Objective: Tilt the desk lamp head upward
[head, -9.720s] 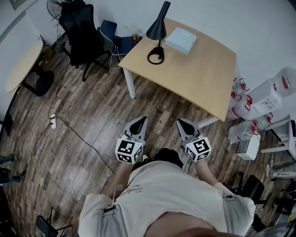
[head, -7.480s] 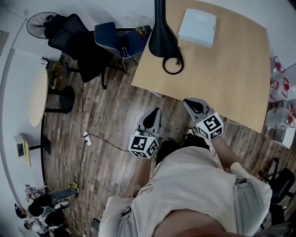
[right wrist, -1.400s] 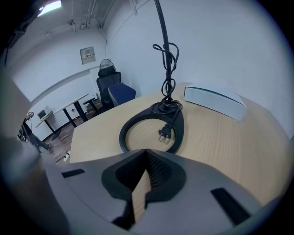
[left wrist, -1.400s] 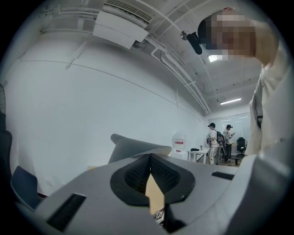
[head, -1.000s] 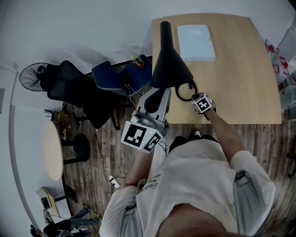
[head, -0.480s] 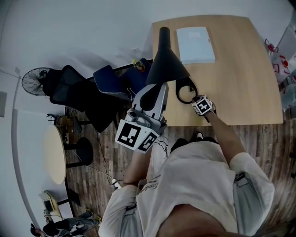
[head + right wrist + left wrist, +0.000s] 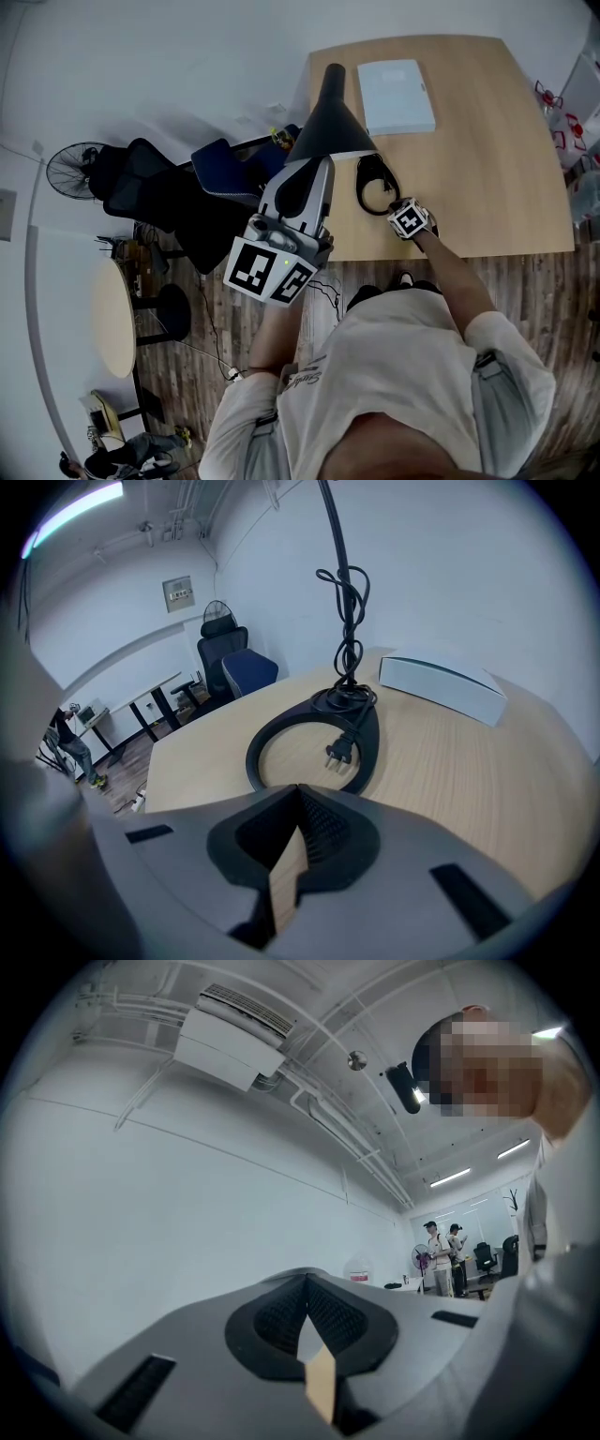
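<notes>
Matte black cone lamp head (image 7: 328, 120), lower rim hiding behind left gripper (image 7: 309, 176). Ring base (image 7: 314, 747) lying on wood table (image 7: 487, 169). Left gripper and right gripper (image 7: 399, 210) jaws sitting closed, gripping nothing.

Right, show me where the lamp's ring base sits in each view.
Head view: ring base upper centre, on the desk near its front edge.
Left gripper view: not in it; only wall and ceiling show.
Right gripper view: centre of the picture, flat on the desk.
Shared landmark: white box, beyond the base in both those views.
</notes>
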Available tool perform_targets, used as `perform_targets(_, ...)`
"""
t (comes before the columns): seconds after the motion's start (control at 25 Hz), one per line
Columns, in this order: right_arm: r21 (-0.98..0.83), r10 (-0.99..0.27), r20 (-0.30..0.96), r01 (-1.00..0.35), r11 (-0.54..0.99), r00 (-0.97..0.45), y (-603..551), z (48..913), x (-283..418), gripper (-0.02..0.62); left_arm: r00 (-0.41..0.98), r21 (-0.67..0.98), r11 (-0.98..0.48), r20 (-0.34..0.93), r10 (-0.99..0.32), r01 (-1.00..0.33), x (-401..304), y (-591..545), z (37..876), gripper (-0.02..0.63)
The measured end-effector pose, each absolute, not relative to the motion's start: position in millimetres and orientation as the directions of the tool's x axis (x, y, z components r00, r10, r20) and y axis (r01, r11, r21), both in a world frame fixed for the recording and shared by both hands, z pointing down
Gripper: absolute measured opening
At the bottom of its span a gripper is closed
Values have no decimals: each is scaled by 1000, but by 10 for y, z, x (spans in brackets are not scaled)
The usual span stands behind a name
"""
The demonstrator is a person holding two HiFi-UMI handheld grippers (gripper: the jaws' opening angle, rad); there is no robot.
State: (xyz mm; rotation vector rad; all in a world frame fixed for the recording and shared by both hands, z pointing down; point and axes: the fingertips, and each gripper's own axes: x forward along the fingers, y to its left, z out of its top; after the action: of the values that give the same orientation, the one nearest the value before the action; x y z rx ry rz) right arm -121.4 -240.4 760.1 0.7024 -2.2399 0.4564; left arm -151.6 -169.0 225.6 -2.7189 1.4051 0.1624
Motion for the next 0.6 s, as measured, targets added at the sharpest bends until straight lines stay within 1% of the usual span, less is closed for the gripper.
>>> perform_targets(0.6, -115, -336, 743, -605, 788, -579, -2405, 7616, -1221, -5, 565, -90, -557, -143, -813, -825, -1503, -1669, 2112, 15)
